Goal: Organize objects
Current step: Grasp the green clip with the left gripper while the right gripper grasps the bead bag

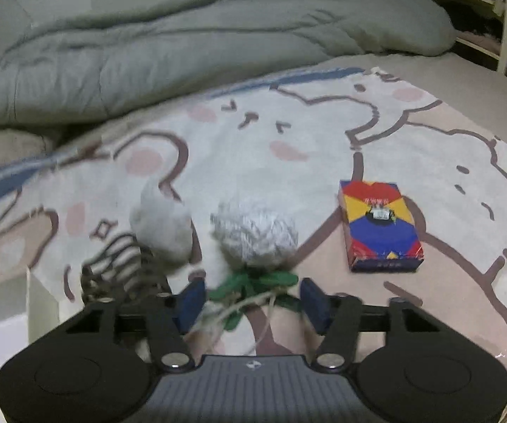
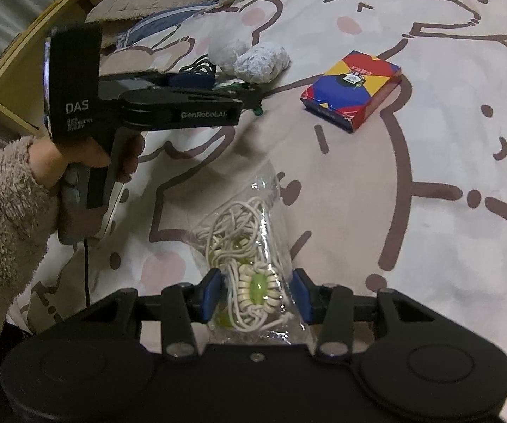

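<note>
My left gripper (image 1: 251, 303) is open, its blue pads on either side of a green ornament with pale strings (image 1: 253, 282) lying on the blanket. Just beyond it lie a crumpled paper ball (image 1: 255, 238) and a white wad (image 1: 162, 225). A red, yellow and blue card box (image 1: 380, 227) lies to the right. My right gripper (image 2: 257, 296) is open around a clear bag of white cord and green beads (image 2: 250, 257), without pinching it. The left gripper (image 2: 250, 95), the paper ball (image 2: 260, 63) and the box (image 2: 352, 88) also show in the right wrist view.
A cartoon-print blanket (image 1: 324, 141) covers the bed. A grey-green duvet (image 1: 183, 42) is bunched at the back. A striped dark item (image 1: 119, 268) lies left of the left gripper. A wooden shelf (image 1: 479, 10) stands at far right, a wooden frame (image 2: 24, 46) at left.
</note>
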{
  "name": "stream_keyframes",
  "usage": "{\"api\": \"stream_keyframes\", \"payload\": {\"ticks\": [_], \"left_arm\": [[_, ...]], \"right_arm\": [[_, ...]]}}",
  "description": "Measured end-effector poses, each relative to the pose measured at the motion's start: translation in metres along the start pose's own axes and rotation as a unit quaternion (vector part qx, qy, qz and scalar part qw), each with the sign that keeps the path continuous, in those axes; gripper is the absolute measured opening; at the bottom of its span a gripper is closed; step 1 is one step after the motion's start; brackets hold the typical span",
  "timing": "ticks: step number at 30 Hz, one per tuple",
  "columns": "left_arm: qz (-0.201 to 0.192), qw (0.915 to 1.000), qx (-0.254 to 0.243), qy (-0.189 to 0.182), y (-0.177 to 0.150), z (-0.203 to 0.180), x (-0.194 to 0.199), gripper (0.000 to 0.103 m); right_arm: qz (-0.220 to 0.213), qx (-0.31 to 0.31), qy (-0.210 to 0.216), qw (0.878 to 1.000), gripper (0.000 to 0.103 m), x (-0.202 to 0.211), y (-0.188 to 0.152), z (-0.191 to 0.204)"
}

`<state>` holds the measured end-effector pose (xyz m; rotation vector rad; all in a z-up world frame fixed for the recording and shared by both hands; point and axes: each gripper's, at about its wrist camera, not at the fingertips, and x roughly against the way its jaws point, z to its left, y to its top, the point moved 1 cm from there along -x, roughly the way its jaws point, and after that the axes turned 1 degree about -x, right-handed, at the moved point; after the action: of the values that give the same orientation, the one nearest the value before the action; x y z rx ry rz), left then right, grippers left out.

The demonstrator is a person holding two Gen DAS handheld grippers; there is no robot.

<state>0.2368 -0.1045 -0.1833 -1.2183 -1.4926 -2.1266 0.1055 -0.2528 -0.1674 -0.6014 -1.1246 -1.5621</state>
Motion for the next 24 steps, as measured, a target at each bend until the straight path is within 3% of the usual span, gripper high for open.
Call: {"api": "stream_keyframes", "payload": {"ticks": [2,6,7,18,24], "left_arm": [[0.011,0.9997,-0.014,0.017,-0.003,-0.001,-0.003,0.039],[0.011,0.9999,0.013,0.000,-0.004,0.009,0.001,0.028],[0.010,0.9997,0.022,-0.003,-0.004,0.012,0.002,0.013],[0.034,0.9972,0.060,-0.028,-0.015,0.013,0.033,0.010],[0.068,0.9943,0.066,-0.048,-0.033,0.005,0.058,0.010]], "right_arm": [[0.001,0.001,0.000,1.000,0.045,0.000,0.000,0.000],[-0.001,0.001,-0.003,1.000,0.045,0.002,-0.001,0.000],[-0.002,0.001,-0.004,1.000,0.045,0.003,-0.001,-0.001],[-0.018,-0.011,0.003,1.000,0.045,0.017,0.002,0.002],[-0.012,-0.020,-0.005,1.000,0.045,0.013,-0.001,-0.004]]}}
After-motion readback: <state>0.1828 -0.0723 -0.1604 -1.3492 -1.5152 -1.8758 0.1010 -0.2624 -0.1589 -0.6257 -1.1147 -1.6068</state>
